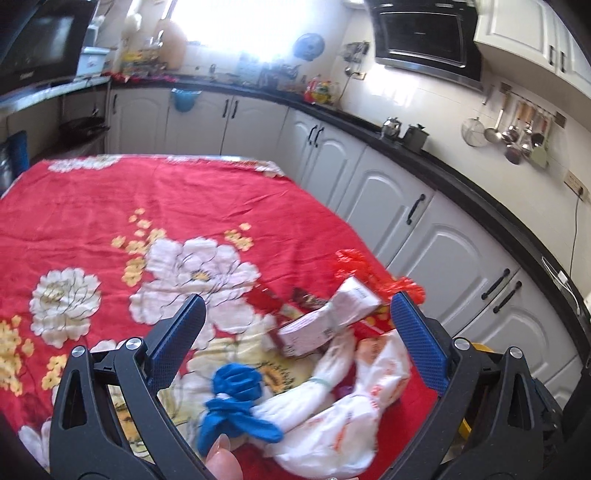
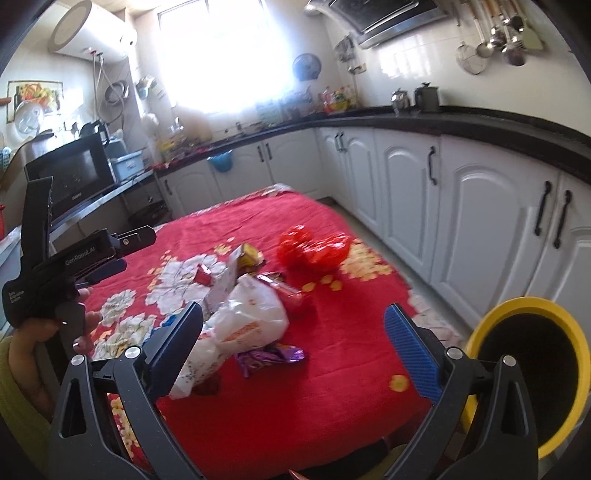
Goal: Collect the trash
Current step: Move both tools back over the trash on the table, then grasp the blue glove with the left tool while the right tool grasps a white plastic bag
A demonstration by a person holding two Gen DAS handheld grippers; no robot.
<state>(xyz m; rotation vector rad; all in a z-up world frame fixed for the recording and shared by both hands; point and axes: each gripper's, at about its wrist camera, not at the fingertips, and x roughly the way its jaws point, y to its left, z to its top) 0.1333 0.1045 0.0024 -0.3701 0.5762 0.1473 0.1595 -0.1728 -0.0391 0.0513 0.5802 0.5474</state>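
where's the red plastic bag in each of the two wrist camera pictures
Left wrist: the red plastic bag lies right of centre at the table's right edge, beyond the white carton and partly hidden by it.
Right wrist: the red plastic bag sits centre frame, on the tablecloth past the pile of wrappers.
Shared landmark: the white plastic bag in the trash pile, nearer the cameras than the red bag.

We see a kitchen with white arched-panel cabinet doors (image 2: 402, 192) under a black stone countertop (image 2: 480, 120) curving from 9 o'clock round to 3 o'clock. At 12 o'clock a bright window (image 2: 221, 55) floods glare over pale glossy wall tiles (image 2: 413, 62). A black range hood (image 1: 424, 37) hangs at 1 o'clock, steel ladles (image 1: 517, 133) beside it. A white cylindrical water heater (image 2: 92, 31) sits at 10 o'clock above a black microwave oven (image 2: 74, 173). A red floral tablecloth (image 1: 166, 206) fills the middle.
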